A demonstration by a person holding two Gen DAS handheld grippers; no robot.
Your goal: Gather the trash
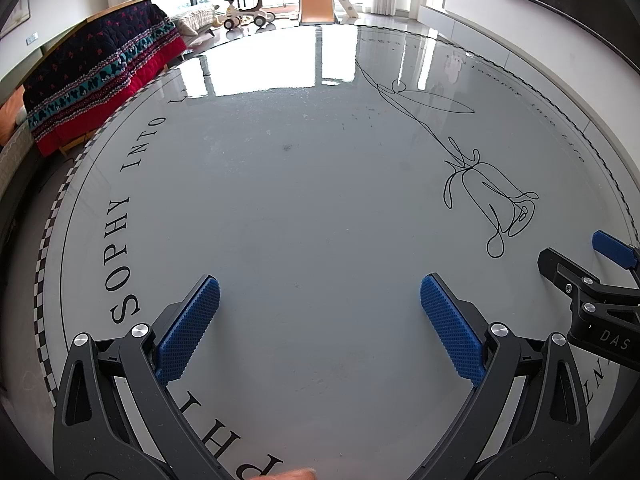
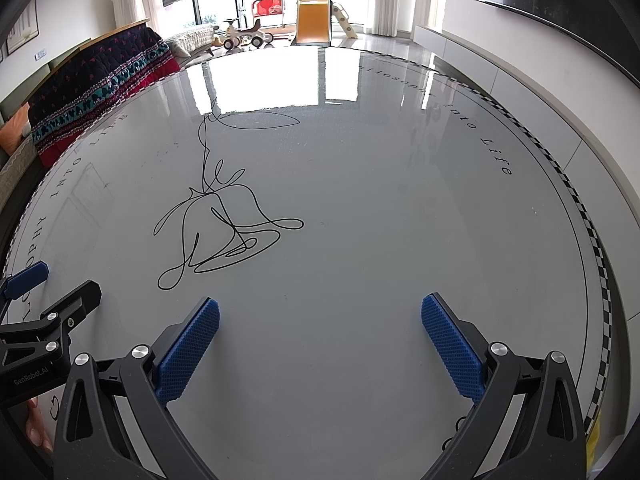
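From the left wrist camera, the left gripper (image 1: 320, 324) hangs over a round, glossy grey table (image 1: 304, 208) printed with black lettering, a checkered rim and a black line-drawn flower (image 1: 486, 196). Its blue-padded fingers (image 1: 188, 332) are spread wide with nothing between them. Ahead of it and to either side the tabletop is bare; no trash shows anywhere in this view. At its right, just beside it, the black frame and one blue pad of the right gripper (image 1: 612, 252) enter the picture.

From the right wrist camera, the right gripper (image 2: 320, 344) also hovers low over the same table (image 2: 400, 208), fingers (image 2: 452, 352) wide apart and empty. The flower drawing (image 2: 220, 228) lies ahead and to its left; the left gripper (image 2: 52, 300) sits close at its left. Beyond the table's far edge are a patterned dark quilt with red lining (image 2: 100, 80) and a yellow toy slide (image 2: 314, 16). No litter is visible here either.

Judging by this, the task is either at its outset or finished. The trash cannot be located, so the next move likely calls for turning the cameras to find it.
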